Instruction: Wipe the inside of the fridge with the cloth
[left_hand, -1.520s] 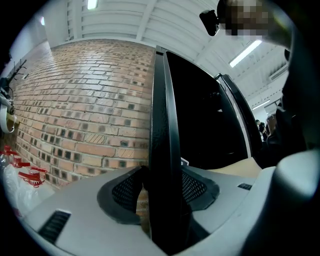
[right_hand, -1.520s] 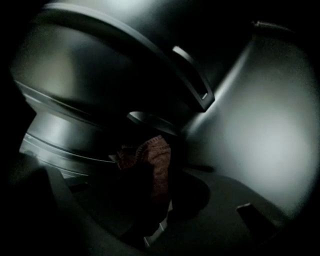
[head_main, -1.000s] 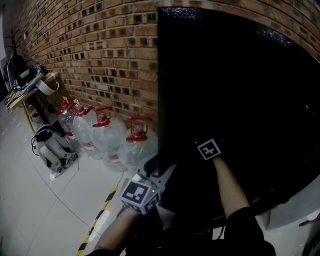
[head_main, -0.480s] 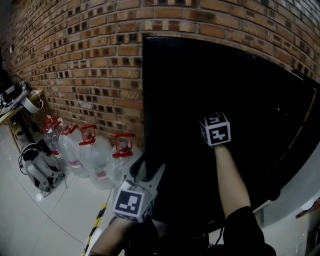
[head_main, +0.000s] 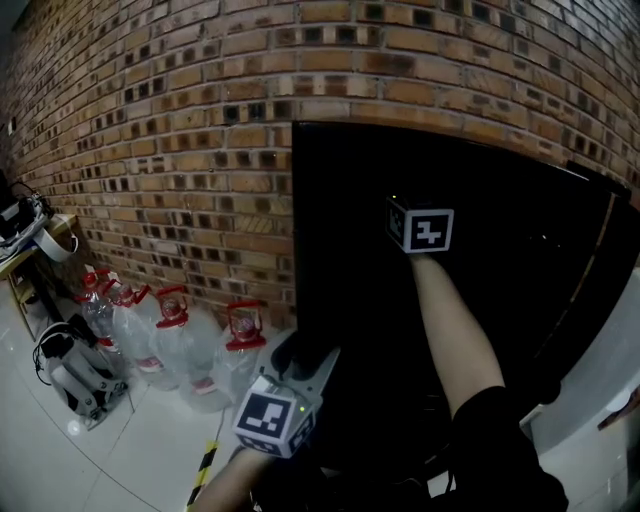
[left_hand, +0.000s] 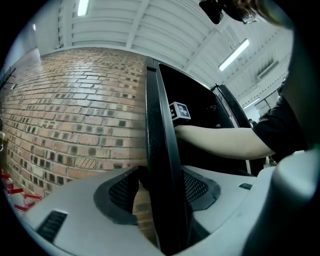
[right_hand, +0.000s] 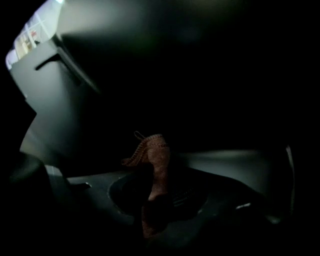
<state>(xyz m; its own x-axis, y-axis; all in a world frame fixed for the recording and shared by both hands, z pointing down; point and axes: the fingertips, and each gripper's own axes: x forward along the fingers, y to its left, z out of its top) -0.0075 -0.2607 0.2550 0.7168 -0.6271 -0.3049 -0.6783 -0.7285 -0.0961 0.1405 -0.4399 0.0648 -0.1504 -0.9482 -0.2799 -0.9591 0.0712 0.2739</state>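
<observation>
A black fridge (head_main: 520, 260) stands against the brick wall, its inside dark. My left gripper (head_main: 308, 362) straddles the fridge door's front edge (left_hand: 162, 150), one pad on each side. Its jaws have just been closing on that edge. My right gripper (right_hand: 155, 167) reaches into the fridge, shut on a brown cloth (right_hand: 152, 152) that sticks up between the pads. In the head view only its marker cube (head_main: 420, 228) and the bare forearm (head_main: 450, 330) show; the jaws are lost in the dark.
Several clear water jugs with red handles (head_main: 175, 340) stand at the foot of the brick wall (head_main: 150, 150), left of the fridge. A white device (head_main: 70, 375) lies on the tiled floor beyond them. Yellow-black tape (head_main: 205, 465) runs along the floor near my left arm.
My right gripper has risen well up inside the fridge with the cloth. My left gripper has moved slightly up along the door's edge.
</observation>
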